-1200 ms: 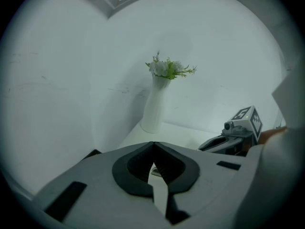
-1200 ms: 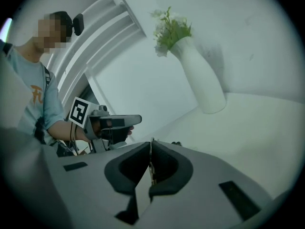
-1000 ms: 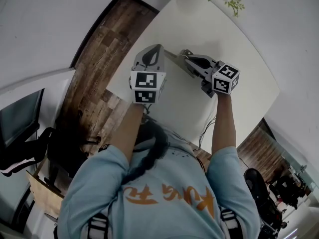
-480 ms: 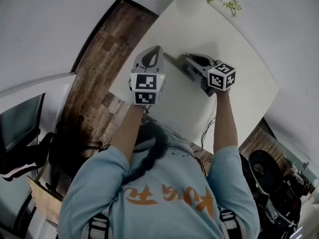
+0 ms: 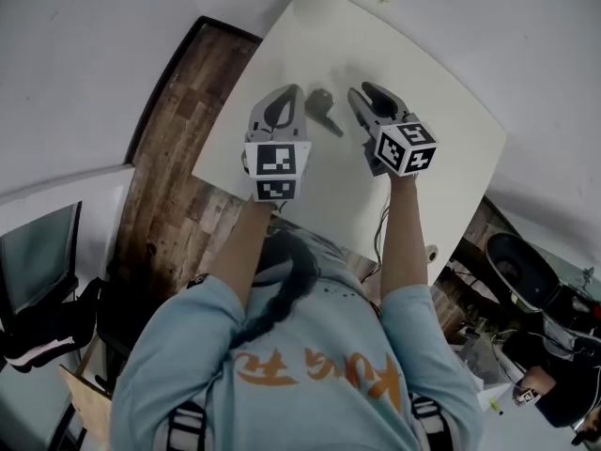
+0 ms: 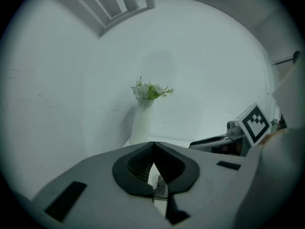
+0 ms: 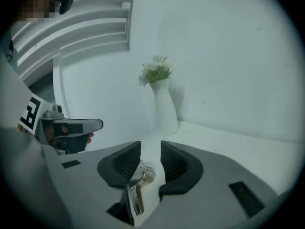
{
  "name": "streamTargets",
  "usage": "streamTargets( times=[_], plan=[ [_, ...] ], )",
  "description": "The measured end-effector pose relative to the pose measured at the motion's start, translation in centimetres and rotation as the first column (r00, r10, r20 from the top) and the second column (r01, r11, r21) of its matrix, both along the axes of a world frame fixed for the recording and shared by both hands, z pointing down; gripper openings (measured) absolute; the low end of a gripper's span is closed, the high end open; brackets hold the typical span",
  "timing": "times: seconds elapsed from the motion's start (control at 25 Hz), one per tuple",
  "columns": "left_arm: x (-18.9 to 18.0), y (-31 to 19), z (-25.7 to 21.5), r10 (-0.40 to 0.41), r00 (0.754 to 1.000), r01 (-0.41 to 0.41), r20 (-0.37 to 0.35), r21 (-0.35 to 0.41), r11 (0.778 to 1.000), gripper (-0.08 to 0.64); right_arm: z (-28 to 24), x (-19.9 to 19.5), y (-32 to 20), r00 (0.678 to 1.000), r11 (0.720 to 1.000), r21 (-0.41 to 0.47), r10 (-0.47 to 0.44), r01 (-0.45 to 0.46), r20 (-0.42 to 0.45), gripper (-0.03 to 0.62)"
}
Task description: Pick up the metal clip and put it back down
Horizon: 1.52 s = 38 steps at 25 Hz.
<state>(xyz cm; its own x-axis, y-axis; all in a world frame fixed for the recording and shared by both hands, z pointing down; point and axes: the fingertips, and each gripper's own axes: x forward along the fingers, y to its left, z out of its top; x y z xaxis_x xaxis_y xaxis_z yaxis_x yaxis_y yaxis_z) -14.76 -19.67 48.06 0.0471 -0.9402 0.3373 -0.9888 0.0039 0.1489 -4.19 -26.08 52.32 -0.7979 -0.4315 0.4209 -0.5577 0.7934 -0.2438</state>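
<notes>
Metal clip (image 7: pixel 137 182), shiny and silver, lies on the white table (image 5: pixel 441 148) between the jaws of the right gripper (image 7: pixel 150 151), which have just been opening and now stand wide. It possibly touches the pad nearer the left gripper (image 6: pixel 153 149), whose jaws are pressed together.

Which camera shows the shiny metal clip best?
The right gripper view: the metal clip is close and shiny there. The head view shows it small and dark; the left gripper view shows only a sliver.

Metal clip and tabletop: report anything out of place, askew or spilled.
Nothing stands out. The metal clip lies on the white table, the vase of flowers stands upright near its far corner, and nothing is spilled.
</notes>
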Motion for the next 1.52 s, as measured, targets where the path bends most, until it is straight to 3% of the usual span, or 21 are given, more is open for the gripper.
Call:
streamTargets(
  times=[0.2, 0.44, 0.6, 0.76, 0.88, 1.0, 1.08, 1.28, 1.52],
  plan=[
    [4.7, 0.8, -3.6, 0.082, 0.997, -0.082, 0.0, 0.077, 0.994, 0.017, -4.5, 5.1, 1.8, 0.984, 0.979, 0.099, 0.179, -0.178, -0.001, 0.126],
    [12.5, 1.9, -8.0, 0.202, 0.979, -0.198, -0.006, 0.181, 0.963, 0.017, -12.0, 12.3, 4.9, 0.916, 0.896, 0.195, 0.378, -0.398, 0.131, 0.071],
    [17.3, 3.0, -10.4, 0.267, 0.963, -0.267, 0.03, 0.232, 0.935, 0.017, -15.8, 17.4, 7.7, 0.868, 0.826, 0.27, 0.457, -0.495, 0.195, 0.043],
    [21.4, 3.9, -13.5, 0.297, 0.937, -0.341, 0.184, 0.294, 0.893, 0.017, -17.9, 22.3, 10.4, 0.83, 0.752, 0.355, 0.522, -0.556, 0.195, 0.043],
    [24.3, 4.8, -14.7, 0.332, 0.923, -0.38, 0.195, 0.323, 0.867, 0.017, -19.3, 26.2, 12.2, 0.782, 0.682, 0.388, 0.581, -0.62, 0.227, 0.041],
    [27.0, 5.3, -15.3, 0.367, 0.91, -0.412, 0.191, 0.332, 0.849, 0.017, -20.1, 30.5, 13.4, 0.705, 0.597, 0.385, 0.653, -0.704, 0.276, 0.03],
    [28.3, 5.4, -15.6, 0.374, 0.91, -0.415, 0.18, 0.34, 0.844, 0.017, -20.1, 32.6, 13.7, 0.669, 0.56, 0.38, 0.687, -0.736, 0.283, 0.006],
    [29.4, 6.1, -16.0, 0.316, 0.931, -0.363, 0.185, 0.362, 0.859, 0.017, -19.4, 34.4, 14.4, 0.662, 0.552, 0.391, 0.707, -0.737, 0.25, 0.003],
    [30.4, 6.0, -15.6, 0.343, 0.925, -0.38, 0.165, 0.355, 0.854, 0.017, -19.7, 33.3, 13.3, 0.711, 0.59, 0.439, 0.677, -0.678, 0.188, 0.003]
  ],
)
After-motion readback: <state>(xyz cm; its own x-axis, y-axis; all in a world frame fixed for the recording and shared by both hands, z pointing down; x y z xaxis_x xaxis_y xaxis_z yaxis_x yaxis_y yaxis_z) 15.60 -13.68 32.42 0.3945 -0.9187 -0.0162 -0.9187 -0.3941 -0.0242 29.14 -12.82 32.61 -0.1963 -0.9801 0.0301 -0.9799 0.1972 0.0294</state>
